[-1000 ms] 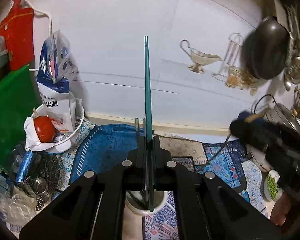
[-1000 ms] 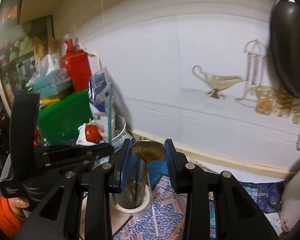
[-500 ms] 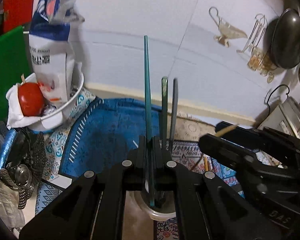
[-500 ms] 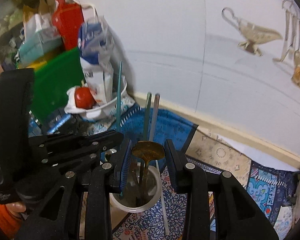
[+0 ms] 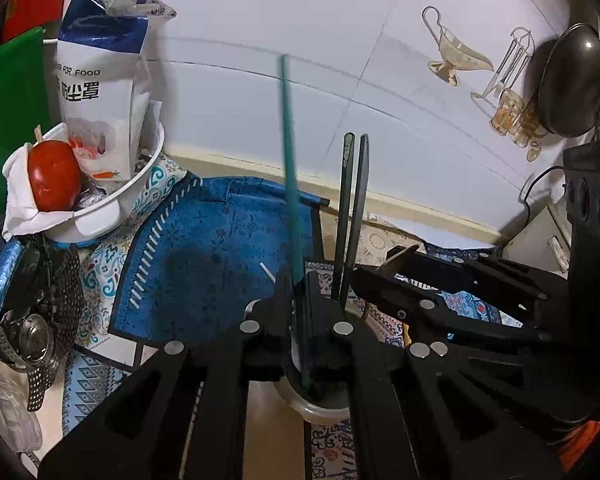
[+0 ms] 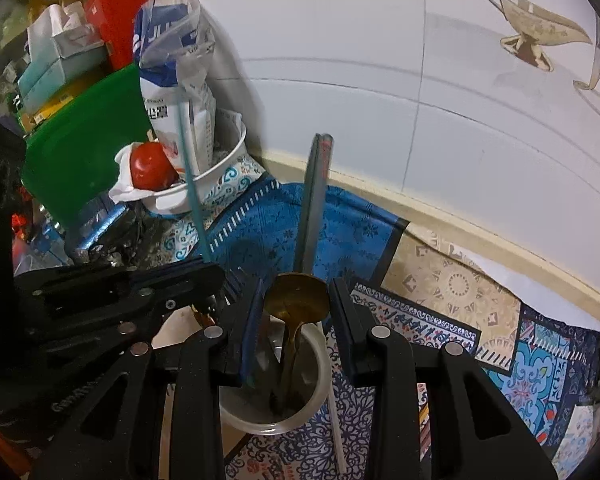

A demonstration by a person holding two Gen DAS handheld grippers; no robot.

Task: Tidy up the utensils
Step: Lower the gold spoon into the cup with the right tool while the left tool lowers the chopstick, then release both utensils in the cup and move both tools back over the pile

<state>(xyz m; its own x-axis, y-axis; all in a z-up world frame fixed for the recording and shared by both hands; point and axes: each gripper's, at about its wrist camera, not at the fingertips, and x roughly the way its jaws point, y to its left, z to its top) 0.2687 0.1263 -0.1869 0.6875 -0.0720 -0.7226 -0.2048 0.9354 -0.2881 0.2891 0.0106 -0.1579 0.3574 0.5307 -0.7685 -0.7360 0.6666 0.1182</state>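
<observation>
Step in hand: both utensils being lowered into white cup [image 6: 320,364], lower centre of frame.

Left gripper [image 5: 298,320] clamped on teal chopstick [image 5: 288,168]; lower end inside cup.

Right gripper [image 6: 294,320] pinching brass spoon [image 6: 296,300] by bowl, handle down in cup.

Cup also holds two dark chopsticks [image 5: 350,216].

Next, by judgement: release both, withdraw upward without tipping cup.

White bowl [image 5: 112,204], left: tomato [image 5: 54,174], printed bag.

Black left gripper [image 5: 300,320] frame, round silver screws, blue-lined right gripper [image 6: 296,320].
</observation>
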